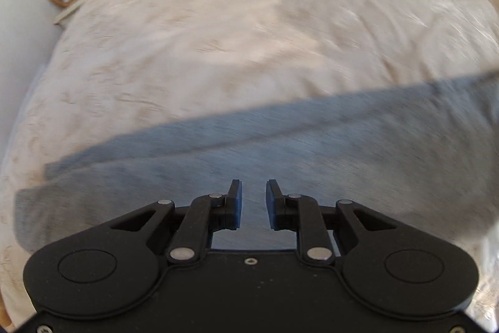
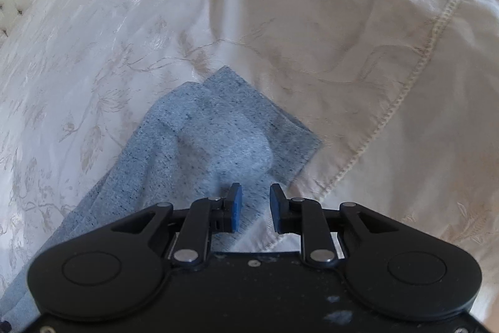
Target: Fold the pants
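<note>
Left gripper, right gripper parted over pants.

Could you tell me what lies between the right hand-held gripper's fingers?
Only the pants themselves: in the right wrist view, blue fabric fills the gap of the open right hand-held gripper, ungripped.

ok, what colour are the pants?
Heathered blue-grey with darker flecks; the pants show best in the right wrist view, lying on the cream bedspread.

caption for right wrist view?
Open right gripper poised above corner of blue-grey pants on cream embroidered bedspread.
</note>
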The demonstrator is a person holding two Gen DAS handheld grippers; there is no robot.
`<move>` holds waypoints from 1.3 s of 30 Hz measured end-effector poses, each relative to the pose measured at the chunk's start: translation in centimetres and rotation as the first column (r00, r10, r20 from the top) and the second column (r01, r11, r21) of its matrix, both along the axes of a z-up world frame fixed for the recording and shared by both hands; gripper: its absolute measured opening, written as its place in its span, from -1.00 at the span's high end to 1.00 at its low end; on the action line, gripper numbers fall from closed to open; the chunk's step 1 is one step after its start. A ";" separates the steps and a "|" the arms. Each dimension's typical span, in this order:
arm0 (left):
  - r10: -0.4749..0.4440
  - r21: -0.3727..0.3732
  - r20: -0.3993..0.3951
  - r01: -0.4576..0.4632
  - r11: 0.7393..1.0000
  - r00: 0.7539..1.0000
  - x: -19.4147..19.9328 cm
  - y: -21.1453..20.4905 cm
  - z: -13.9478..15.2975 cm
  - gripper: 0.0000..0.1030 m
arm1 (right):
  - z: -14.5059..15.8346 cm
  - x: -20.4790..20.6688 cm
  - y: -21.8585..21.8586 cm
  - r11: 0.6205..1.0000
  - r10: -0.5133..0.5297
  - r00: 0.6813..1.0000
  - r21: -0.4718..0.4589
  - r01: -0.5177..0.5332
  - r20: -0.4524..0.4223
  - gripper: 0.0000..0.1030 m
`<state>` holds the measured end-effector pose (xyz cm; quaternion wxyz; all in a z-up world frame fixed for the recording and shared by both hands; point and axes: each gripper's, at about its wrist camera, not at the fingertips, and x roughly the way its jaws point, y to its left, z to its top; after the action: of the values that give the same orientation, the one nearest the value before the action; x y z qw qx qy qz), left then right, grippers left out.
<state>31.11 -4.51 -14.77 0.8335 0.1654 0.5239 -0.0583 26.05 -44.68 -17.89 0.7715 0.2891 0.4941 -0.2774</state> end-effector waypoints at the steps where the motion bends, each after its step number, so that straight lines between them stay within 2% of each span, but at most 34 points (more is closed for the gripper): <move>1: -0.006 -0.001 -0.018 0.006 1.000 1.000 -0.1 -0.8 -0.5 0.43 | -0.3 1.4 0.1 1.000 0.023 1.000 0.001 -0.023 -0.003 0.56; 3: -0.008 -0.008 -0.046 0.007 1.000 0.999 -0.2 -2.0 -1.4 0.43 | -0.6 4.1 0.5 0.996 0.090 0.996 -0.015 -0.090 -0.005 0.56; 5: 0.004 0.011 -0.062 -0.004 1.000 0.998 0.0 -2.6 -2.4 0.43 | -0.4 6.6 0.6 0.988 0.155 0.988 -0.017 -0.154 0.029 0.56; 8: 0.026 0.029 -0.087 -0.023 0.999 0.996 0.4 -2.9 -3.6 0.43 | 1.0 7.7 -0.1 0.986 0.165 0.982 0.007 -0.167 0.090 0.60; 12: 0.075 0.029 -0.151 -0.072 0.997 0.986 1.5 -1.8 -5.5 0.44 | 2.0 4.7 -2.1 0.993 0.103 0.990 0.049 -0.108 0.094 0.57; 16: 0.099 0.022 -0.153 -0.097 0.995 0.983 3.2 -1.3 -6.1 0.44 | 1.4 0.5 -3.6 0.996 0.080 0.996 0.039 -0.081 0.041 0.53; 19: 0.119 0.033 -0.152 -0.115 0.993 0.981 4.9 -1.3 -6.4 0.44 | 0.6 -1.0 -3.9 0.996 0.087 0.996 0.024 -0.088 0.025 0.53; 24: 0.143 0.061 -0.168 -0.135 0.989 0.975 6.2 -1.5 -7.3 0.50 | -0.9 -0.1 -3.3 0.994 0.107 0.994 0.029 -0.108 0.037 0.53; 31: 0.079 0.117 -0.109 -0.067 0.991 0.991 4.7 -2.8 -7.5 0.53 | -3.2 2.6 -2.1 0.987 0.155 0.988 0.029 -0.155 0.022 0.50; 36: 0.079 0.101 -0.097 -0.069 0.992 0.992 4.3 -2.8 -7.3 0.53 | -2.4 1.3 -2.5 0.985 0.151 0.985 0.070 -0.158 0.088 0.50; 39: 0.081 0.096 -0.097 -0.071 0.993 0.992 4.5 -2.7 -7.2 0.53 | -2.5 1.0 -2.5 0.980 0.173 0.981 0.079 -0.180 0.085 0.49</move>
<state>35.62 -7.22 -22.02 0.7991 0.1806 0.5733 -0.0104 27.03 -47.15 -20.39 0.7986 0.2877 0.4989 -0.1747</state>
